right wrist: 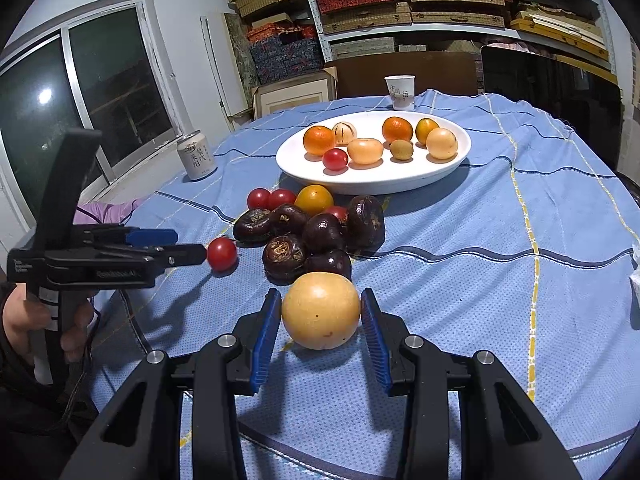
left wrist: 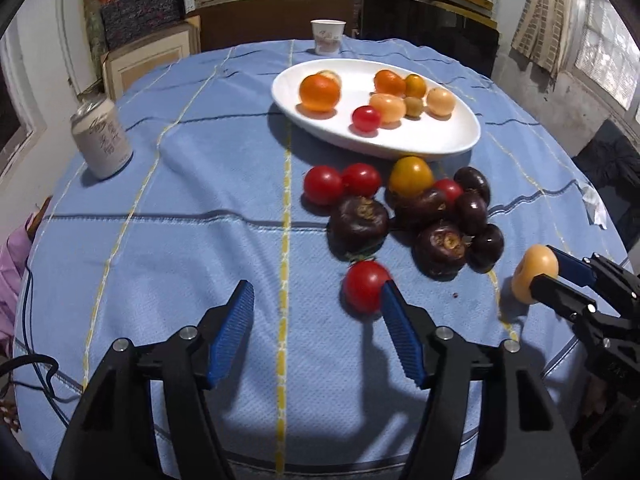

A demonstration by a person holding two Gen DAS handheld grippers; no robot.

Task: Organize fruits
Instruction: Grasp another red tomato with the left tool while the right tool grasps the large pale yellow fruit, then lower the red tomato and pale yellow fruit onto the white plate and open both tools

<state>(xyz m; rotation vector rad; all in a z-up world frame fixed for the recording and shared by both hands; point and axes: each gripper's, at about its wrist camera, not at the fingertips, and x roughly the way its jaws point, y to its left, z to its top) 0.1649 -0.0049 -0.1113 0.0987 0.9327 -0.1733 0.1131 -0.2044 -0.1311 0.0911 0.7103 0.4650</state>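
A white oval plate (left wrist: 448,144) (right wrist: 288,160) holds several orange, yellow and red fruits. In front of it on the blue cloth lies a pile of red tomatoes, a yellow tomato (left wrist: 410,176) and dark water chestnuts (left wrist: 358,222) (right wrist: 284,254). My left gripper (left wrist: 316,300) is open, its right finger beside a lone red tomato (left wrist: 366,285) (right wrist: 221,253). My right gripper (right wrist: 320,312) (left wrist: 546,268) has both pads against a pale yellow round fruit (right wrist: 321,309) (left wrist: 534,270), just above the cloth.
A white drink can (left wrist: 102,140) (right wrist: 197,155) stands at the left of the table. A paper cup (left wrist: 327,36) (right wrist: 400,92) stands behind the plate. Shelves with boxes fill the back wall. The table edge is close on the near side.
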